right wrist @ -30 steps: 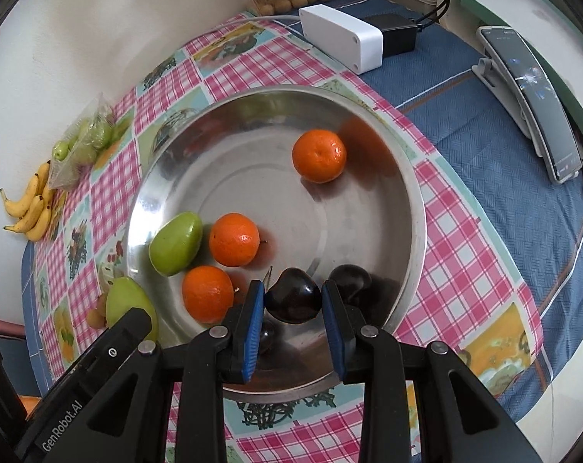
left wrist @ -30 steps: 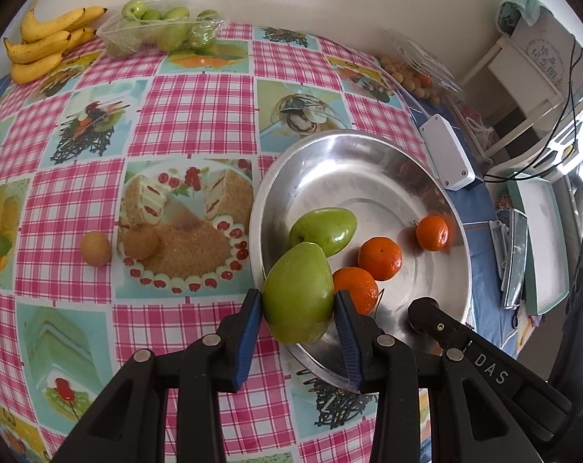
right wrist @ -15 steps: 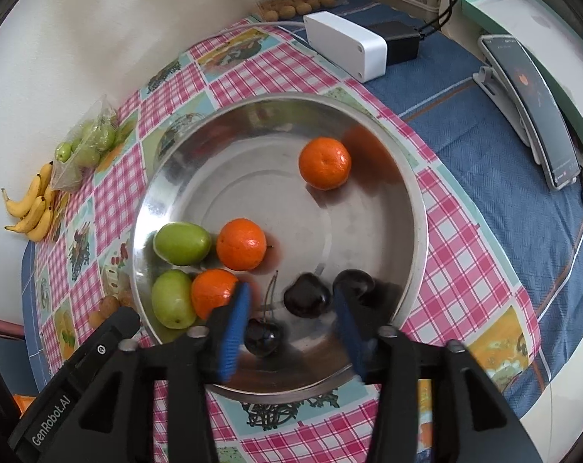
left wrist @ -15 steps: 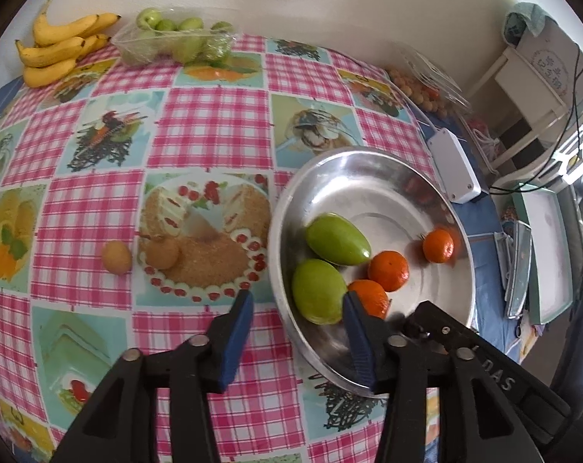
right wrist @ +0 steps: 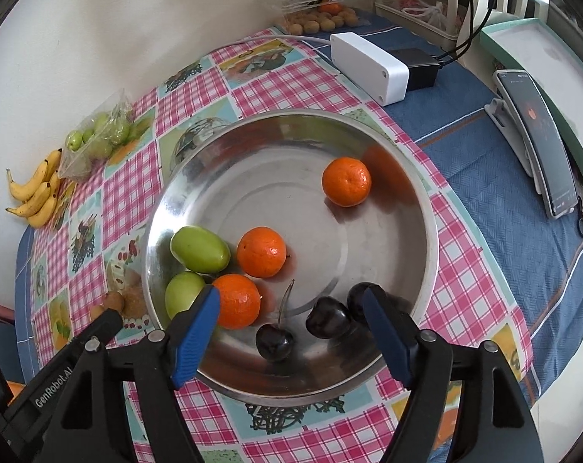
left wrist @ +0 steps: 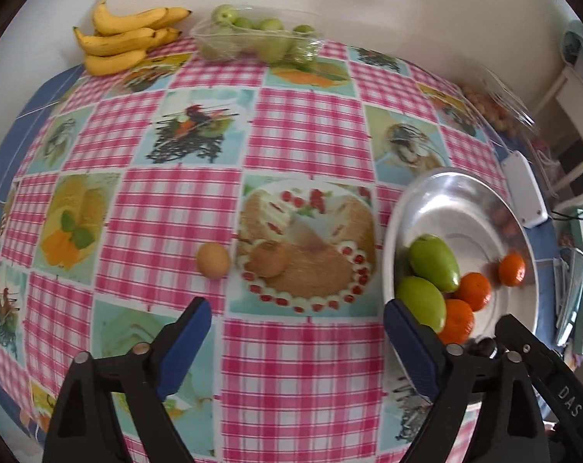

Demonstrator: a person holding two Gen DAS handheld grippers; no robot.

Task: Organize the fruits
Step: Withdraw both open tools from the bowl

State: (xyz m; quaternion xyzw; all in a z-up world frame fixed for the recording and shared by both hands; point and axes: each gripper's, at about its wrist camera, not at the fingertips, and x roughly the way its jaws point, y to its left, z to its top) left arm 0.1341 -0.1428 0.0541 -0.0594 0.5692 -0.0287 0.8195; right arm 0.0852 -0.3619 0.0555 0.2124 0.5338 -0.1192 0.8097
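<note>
Left gripper (left wrist: 297, 326): jaws wide apart, just opened, nothing between them. A second ago they clamped a green fruit at the bowl's near rim; that fruit (left wrist: 422, 303) now lies released in the bowl (left wrist: 445, 189), touching the second green fruit (left wrist: 434, 262). The gripper now hangs over the checked cloth (left wrist: 303, 131), left of the bowl.

Right gripper (right wrist: 291, 318): jaws apart, just opened, gripping nothing. A second ago they held a dark cherry; that cherry (right wrist: 327, 322) now rests on the bowl floor between the open fingers, touching neither.

Bowl contents, right view: two green fruits, three oranges, one (right wrist: 346, 187) well apart from the other two, three cherries, one with its stem (right wrist: 284, 303) up.

Still on the cloth: two small brown fruits, one (left wrist: 213, 260) just beside the other (left wrist: 269, 258), left of the bowl. Far edge: bananas (left wrist: 125, 38), bagged green fruit (left wrist: 256, 36).

Judgement: both drops look complete and both tools are free. The brown fruits seem the likely next pick for the left gripper.
</note>
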